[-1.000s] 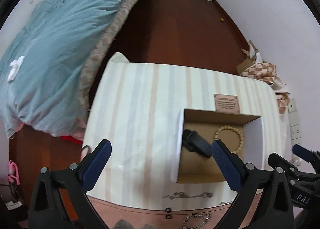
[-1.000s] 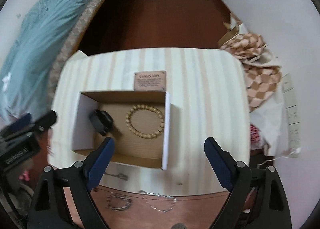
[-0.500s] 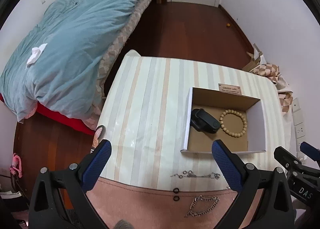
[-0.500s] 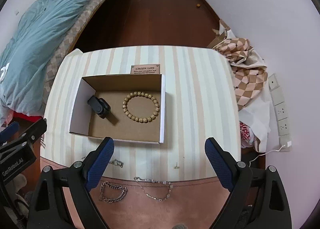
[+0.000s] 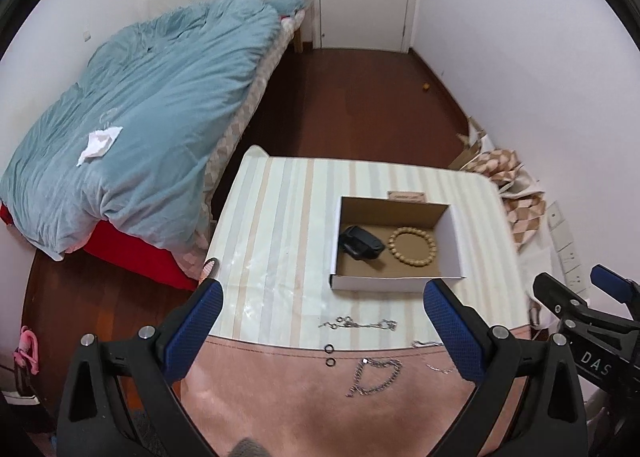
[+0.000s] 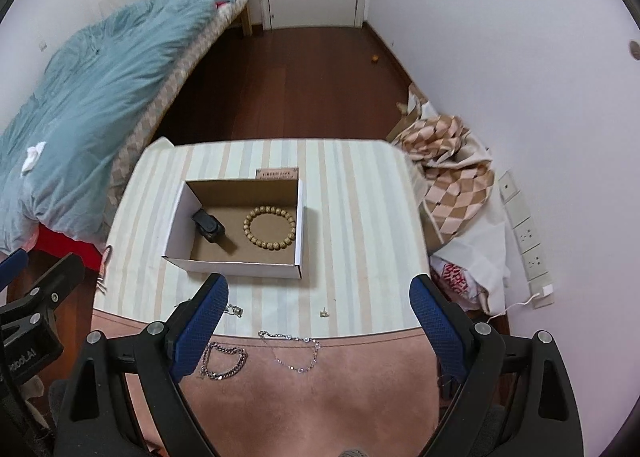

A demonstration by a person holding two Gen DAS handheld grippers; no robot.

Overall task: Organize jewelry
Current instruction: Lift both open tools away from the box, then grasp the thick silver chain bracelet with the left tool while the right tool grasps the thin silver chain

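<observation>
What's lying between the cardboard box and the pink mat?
In the right wrist view, striped tablecloth with a small earring and a short chain piece separates the cardboard box from the pink mat.

We see an open cardboard box (image 6: 298,217) with white outer walls sitting upright on the striped table, toward twelve o'clock from the loose pieces. Inside it, a wooden bead bracelet (image 6: 269,227) lies flat as a closed ring, and at its nine o'clock rests a small black object (image 6: 208,230) we cannot identify. Out on the table at six o'clock from the box lie a chunky silver chain bracelet (image 6: 223,364), a thin silver chain (image 6: 290,349) at its three o'clock, another chain (image 5: 358,324) stretched straight, two small black rings (image 5: 329,355), and a tiny stud (image 6: 323,313).
</observation>
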